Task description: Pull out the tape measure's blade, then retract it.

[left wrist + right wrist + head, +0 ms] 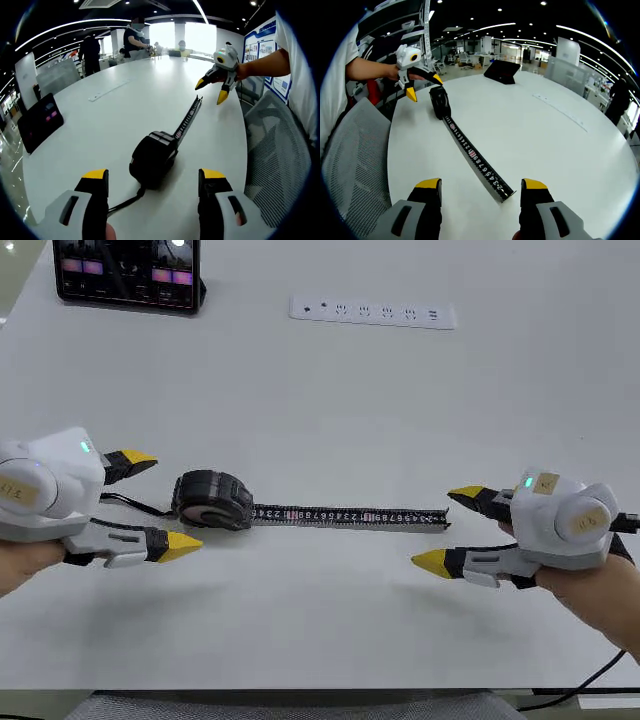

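**Tape measure lying extended on a white table, an open gripper at each end**

We see a black tape measure case resting on a white table, slightly left of centre in the head view. Its blade is drawn out and lies flat on the tabletop, running straight to the right (the printed numbers are visible but too small for us to read with confidence). A thin black cord trails from the back of the case toward the left.

The left gripper is held low behind the case. Its two yellow-tipped jaws are spread wide, one on each side of the case, and neither touches it. The right gripper is at the far end of the blade. Its jaws are also spread apart, and the blade's tip lies between them without contact. Neither gripper holds anything. A hand grasps each gripper from behind.

Farther back on the table we see a white power strip and, at the back left, a dark tablet propped up with its screen lit. In the left gripper view a grey mesh chair stands at the table's edge, and people stand at a distance in a bright office.
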Demonstrator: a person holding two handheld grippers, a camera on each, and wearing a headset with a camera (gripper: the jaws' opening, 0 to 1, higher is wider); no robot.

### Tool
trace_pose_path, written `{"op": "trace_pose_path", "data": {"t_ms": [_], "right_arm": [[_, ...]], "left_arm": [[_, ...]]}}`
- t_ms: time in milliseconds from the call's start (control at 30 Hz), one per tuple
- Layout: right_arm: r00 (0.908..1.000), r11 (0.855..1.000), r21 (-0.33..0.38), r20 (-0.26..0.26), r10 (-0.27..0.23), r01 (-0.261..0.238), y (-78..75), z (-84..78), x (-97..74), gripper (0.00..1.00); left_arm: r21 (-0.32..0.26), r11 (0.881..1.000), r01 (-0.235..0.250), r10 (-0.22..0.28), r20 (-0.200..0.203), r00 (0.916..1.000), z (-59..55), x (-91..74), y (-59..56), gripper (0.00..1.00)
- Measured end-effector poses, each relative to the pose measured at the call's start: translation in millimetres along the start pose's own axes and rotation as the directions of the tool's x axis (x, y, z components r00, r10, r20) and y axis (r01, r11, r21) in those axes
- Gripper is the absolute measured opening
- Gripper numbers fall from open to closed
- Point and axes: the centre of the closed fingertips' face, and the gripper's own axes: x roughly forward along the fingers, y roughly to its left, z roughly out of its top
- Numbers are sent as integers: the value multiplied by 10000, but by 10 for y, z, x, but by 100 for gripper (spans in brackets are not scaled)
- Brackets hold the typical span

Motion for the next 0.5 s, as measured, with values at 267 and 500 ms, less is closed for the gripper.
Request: {"op": "trace_pose_path", "data": {"t_ms": [267,500], "right_arm": [[9992,9992,221,178,-348,344,57,5,-67,69],[9983,9981,381,314,-488,476,110,32,-114,74]], "left_arm": [[-414,9989,-235,246,267,9993,-21,-51,-84,75],[-674,9972,-336,355,262,9990,-94,-88,-192,81]]}}
